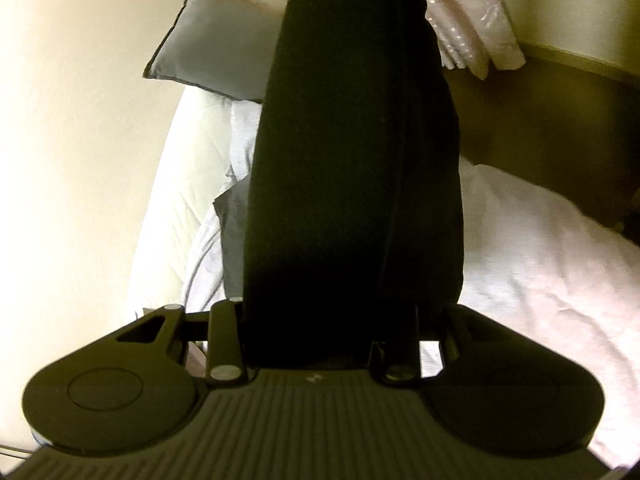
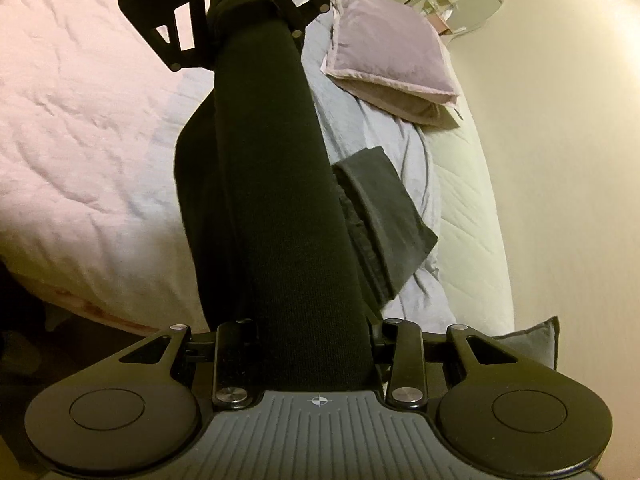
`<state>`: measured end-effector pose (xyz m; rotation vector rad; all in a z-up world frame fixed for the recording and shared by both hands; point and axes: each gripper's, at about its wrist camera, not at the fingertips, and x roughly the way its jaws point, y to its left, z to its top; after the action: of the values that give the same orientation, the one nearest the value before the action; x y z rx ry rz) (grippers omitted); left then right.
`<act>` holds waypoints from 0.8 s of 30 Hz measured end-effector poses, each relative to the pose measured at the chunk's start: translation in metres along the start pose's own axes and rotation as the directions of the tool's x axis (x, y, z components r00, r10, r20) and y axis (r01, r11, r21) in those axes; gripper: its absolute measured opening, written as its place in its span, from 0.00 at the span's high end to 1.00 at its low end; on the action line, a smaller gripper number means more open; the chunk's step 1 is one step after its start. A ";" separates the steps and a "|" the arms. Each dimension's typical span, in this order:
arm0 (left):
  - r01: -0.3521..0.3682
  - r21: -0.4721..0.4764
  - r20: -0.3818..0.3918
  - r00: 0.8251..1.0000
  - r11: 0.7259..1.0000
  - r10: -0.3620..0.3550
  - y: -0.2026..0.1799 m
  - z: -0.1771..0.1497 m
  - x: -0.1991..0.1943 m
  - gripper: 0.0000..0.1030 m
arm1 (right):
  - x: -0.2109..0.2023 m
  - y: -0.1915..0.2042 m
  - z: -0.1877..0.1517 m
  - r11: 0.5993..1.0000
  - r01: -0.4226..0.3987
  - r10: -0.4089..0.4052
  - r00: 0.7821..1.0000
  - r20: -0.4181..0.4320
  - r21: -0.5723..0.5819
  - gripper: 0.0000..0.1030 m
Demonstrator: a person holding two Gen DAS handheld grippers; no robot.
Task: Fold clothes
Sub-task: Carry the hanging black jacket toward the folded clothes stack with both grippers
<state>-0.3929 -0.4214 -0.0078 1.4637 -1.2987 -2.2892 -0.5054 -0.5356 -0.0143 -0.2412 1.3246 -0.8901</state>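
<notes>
A long black knit garment (image 2: pixel 280 208) stretches taut above the pale quilted bed (image 2: pixel 80 120), pinched between the right gripper (image 2: pixel 308 360) and apparently the left gripper (image 1: pixel 328 332). A folded dark-grey cloth (image 2: pixel 384 216) lies beside it.

Two grippers are showing: the left gripper (image 2: pixel 236 12) is appearing at the top of the right wrist view, and the right gripper (image 2: pixel 312 344) is sitting at the bottom of it. One black garment (image 2: pixel 276 200) is stretching between them. One folded dark garment (image 2: pixel 384 216) is lying on the bed (image 2: pixel 80 120). One bed is showing. Two pillows are lying on it: a mauve pillow (image 2: pixel 388 60) and a grey pillow (image 1: pixel 216 44). One clear-wrapped bundle (image 1: pixel 472 28) is resting beside the bed.
</notes>
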 end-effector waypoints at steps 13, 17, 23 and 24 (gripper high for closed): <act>-0.006 -0.084 -0.055 0.998 0.996 0.001 0.048 0.003 0.059 0.67 | 0.069 -0.084 0.011 0.996 -0.063 0.065 0.998 0.022 -0.065 0.65; -0.014 -0.117 -0.102 0.995 0.993 0.002 0.072 0.008 0.087 0.67 | 0.103 -0.120 0.005 0.990 -0.085 0.093 0.993 0.068 -0.109 0.65; -0.074 -0.192 -0.190 0.981 0.979 0.036 0.144 0.011 0.140 0.67 | 0.166 -0.206 -0.001 0.977 -0.104 0.134 0.978 0.157 -0.184 0.65; -0.097 -0.203 -0.206 0.977 0.974 0.054 0.163 0.013 0.150 0.67 | 0.176 -0.225 0.000 0.976 -0.093 0.127 0.977 0.172 -0.195 0.65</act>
<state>-0.5331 -0.5924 0.0091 1.4969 -1.0032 -2.0949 -0.6044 -0.8037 -0.0037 -0.3830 1.2363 -0.6341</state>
